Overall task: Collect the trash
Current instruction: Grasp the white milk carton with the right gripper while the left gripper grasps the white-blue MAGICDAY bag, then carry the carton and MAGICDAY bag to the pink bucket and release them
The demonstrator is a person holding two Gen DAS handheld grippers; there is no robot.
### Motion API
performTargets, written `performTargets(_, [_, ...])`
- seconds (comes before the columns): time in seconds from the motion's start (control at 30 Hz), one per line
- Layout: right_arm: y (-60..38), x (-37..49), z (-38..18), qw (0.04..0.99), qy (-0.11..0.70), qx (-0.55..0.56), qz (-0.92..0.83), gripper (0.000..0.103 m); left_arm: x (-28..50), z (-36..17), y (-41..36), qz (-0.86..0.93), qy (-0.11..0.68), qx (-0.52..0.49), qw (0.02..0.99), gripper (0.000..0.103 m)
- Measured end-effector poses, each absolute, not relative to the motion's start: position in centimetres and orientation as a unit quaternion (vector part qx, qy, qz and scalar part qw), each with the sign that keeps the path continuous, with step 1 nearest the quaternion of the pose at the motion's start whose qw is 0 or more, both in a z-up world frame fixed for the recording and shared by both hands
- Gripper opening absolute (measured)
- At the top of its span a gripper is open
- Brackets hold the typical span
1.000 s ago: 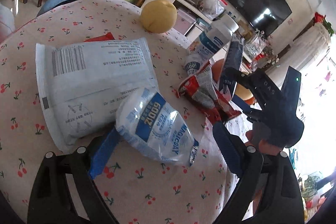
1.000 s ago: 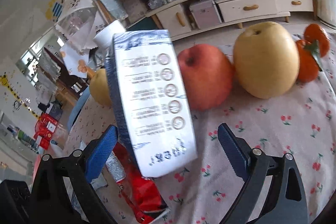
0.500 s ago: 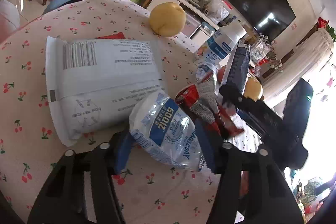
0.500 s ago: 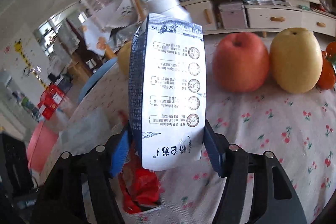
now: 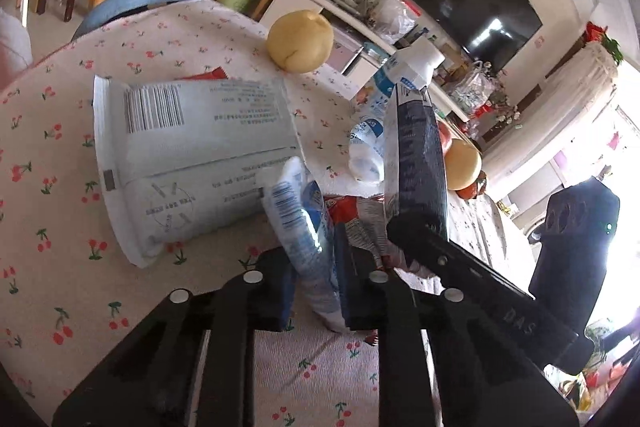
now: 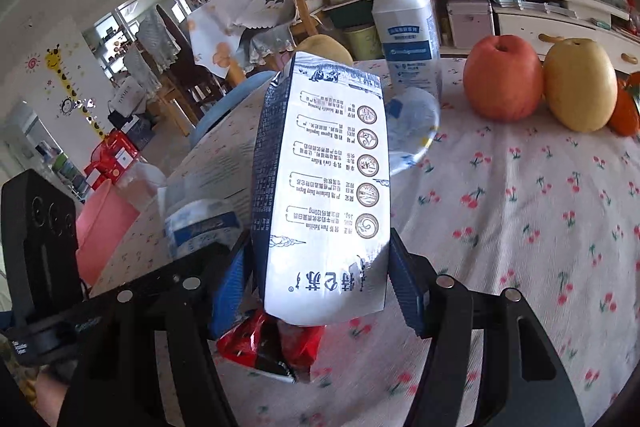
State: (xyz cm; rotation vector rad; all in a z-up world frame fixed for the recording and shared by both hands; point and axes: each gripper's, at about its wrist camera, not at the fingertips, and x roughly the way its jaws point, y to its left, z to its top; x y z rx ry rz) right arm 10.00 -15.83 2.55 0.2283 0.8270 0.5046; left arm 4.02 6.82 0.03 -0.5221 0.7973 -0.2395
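Two grippers, both loaded. Left gripper (image 5: pixel 316 263) pinching a crumpled blue-and-white plastic wrapper (image 5: pixel 304 227) between its fingers, just above the cherry-print worktop (image 5: pixel 60 227). Right gripper (image 6: pixel 320 279) clamped on a dark-blue-and-white milk carton (image 6: pixel 324 187), held upright over a red snack wrapper (image 6: pixel 276 347) lying on the cloth. Large white bag (image 5: pixel 188 155) flat on the worktop beside the left fingers. White bottle (image 6: pixel 408 31) standing behind the carton; apple (image 6: pixel 502 79), pear (image 6: pixel 580 85) and orange fruit (partly hidden) (image 6: pixel 624 111) grouped at far right.
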Motion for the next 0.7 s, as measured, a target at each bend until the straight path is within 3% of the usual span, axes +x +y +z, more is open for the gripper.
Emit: performTargets(0.7, [-14.5, 2.9, 5.7, 0.898, 0.365, 0.119, 0.214, 0.065, 1.3, 3.4, 10.3, -0.165, 0.345, -0.243, 0.892, 0.017])
